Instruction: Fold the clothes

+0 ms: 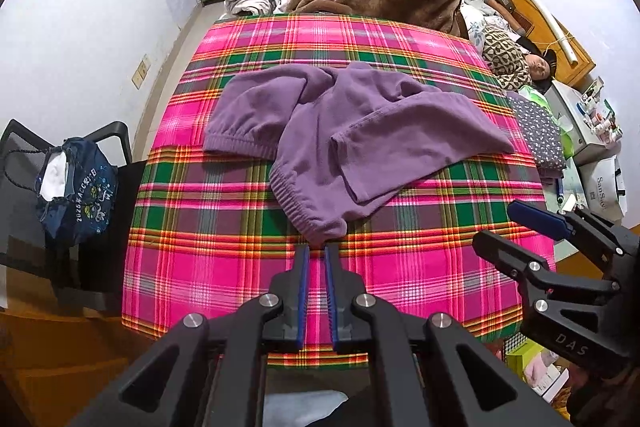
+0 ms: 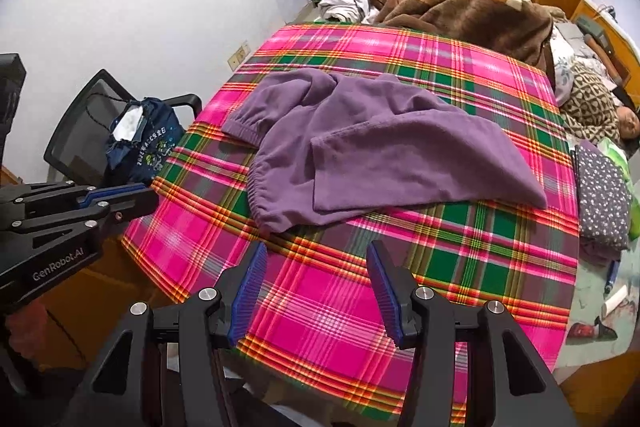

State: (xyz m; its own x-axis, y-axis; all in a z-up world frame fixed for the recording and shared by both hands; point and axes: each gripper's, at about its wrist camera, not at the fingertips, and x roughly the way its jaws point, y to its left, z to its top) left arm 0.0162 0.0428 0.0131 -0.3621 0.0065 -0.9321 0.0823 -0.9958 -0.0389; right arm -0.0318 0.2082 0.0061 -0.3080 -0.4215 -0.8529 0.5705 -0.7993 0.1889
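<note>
One purple sweatpants (image 1: 344, 131) on plaid sheet (image 1: 248, 279).

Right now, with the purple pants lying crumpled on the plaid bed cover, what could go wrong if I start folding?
1. The left tool sits narrow at one elastic cuff; lifting from there alone may drag the purple pants into a twist.
2. One leg lies crossed over the other, so a fold now could trap creases.
3. The plaid cover may bunch if the open right tool scrapes it.
</note>
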